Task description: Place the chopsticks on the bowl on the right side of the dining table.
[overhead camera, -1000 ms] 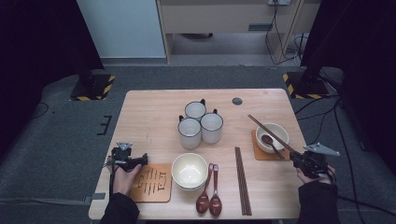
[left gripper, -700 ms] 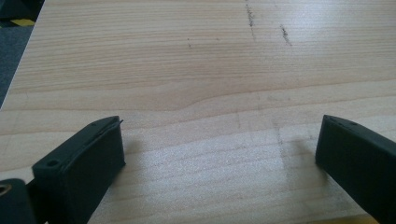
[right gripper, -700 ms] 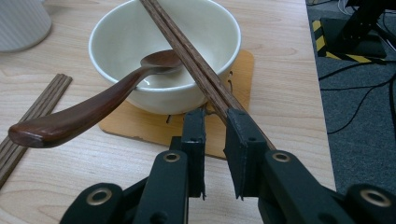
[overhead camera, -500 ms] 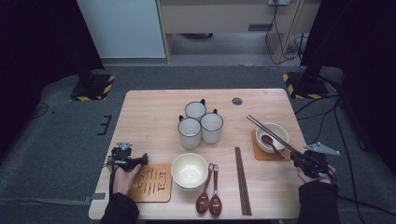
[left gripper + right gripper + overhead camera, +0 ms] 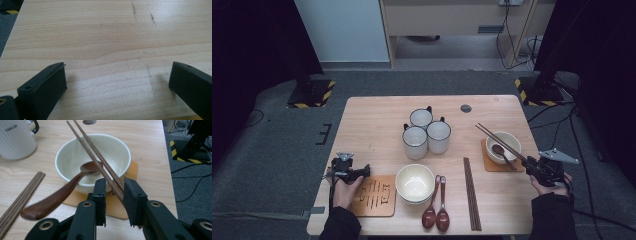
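Note:
A pair of dark wooden chopsticks (image 5: 92,152) lies slanted across the rim of a white bowl (image 5: 75,152), which stands on an orange coaster (image 5: 130,175). A brown spoon (image 5: 62,192) leans in the bowl with its handle out over the rim. The chopsticks' near ends pass between the jaws of my right gripper (image 5: 115,187). Those jaws have just been opening and stand slightly apart around the sticks. From above, the right gripper (image 5: 532,167) sits at the table's right edge beside the bowl (image 5: 512,137). My left gripper (image 5: 117,75) is open wide over bare wood, left of a second coaster (image 5: 374,197).
Three white mugs (image 5: 427,132) stand grouped mid-table. A second white bowl (image 5: 414,182), two brown spoons (image 5: 436,210) and another pair of chopsticks (image 5: 471,192) lie along the front. A small dark disc (image 5: 466,108) sits at the back. The table's (image 5: 372,125) left part is bare wood.
The far tips of the chopsticks have sunk a touch over the bowl. Both hands have stayed where they were.

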{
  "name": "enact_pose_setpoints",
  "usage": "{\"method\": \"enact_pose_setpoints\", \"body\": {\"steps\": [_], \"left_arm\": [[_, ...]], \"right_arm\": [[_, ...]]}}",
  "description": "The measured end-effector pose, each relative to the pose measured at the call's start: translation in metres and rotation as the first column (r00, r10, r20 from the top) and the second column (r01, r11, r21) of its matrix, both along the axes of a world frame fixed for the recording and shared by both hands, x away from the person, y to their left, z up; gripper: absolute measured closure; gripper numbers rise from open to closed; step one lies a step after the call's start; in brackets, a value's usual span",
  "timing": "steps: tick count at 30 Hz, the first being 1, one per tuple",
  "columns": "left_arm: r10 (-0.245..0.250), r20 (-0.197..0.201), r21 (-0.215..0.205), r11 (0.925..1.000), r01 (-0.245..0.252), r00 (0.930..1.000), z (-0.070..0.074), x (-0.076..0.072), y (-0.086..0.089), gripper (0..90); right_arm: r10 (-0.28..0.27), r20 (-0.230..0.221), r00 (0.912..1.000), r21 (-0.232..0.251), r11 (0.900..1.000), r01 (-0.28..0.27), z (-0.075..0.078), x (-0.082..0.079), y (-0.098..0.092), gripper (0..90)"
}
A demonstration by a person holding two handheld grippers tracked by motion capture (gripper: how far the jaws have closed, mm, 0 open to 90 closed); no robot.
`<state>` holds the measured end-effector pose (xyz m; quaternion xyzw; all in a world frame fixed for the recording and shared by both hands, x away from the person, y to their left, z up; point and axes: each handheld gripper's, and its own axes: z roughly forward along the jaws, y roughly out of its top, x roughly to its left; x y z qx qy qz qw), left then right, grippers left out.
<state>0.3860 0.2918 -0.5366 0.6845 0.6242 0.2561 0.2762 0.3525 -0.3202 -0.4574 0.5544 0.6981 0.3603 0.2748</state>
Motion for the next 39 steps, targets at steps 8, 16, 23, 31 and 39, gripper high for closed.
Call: {"method": "enact_pose_setpoints", "body": {"steps": [8,16,23,31,39], "left_arm": [[0.0,0.0,0.0,1.0,0.0,1.0,0.0,0.0,0.0,0.3],[0.0,0.0,0.0,1.0,0.0,1.0,0.0,0.0,0.0,0.3],[0.0,0.0,0.0,1.0,0.0,1.0,0.0,0.0,0.0,0.3],[0.0,0.0,0.0,1.0,0.0,1.0,0.0,0.0,0.0,0.3],[0.0,0.0,0.0,1.0,0.0,1.0,0.0,0.0,0.0,0.3]], "right_arm": [[0.012,0.024,0.9996,-0.002,1.0,-0.012,0.009,0.011,0.002,65.8],[0.022,0.048,0.9986,-0.004,1.0,-0.022,0.015,0.027,0.012,60.1],[0.028,0.044,0.9987,-0.002,1.0,-0.028,0.015,0.038,0.019,56.7],[0.041,0.04,0.9983,0.0,0.999,-0.041,0.016,0.049,0.025,54.7],[0.053,0.044,0.9976,0.014,0.998,-0.054,0.015,0.064,0.034,51.6]]}}
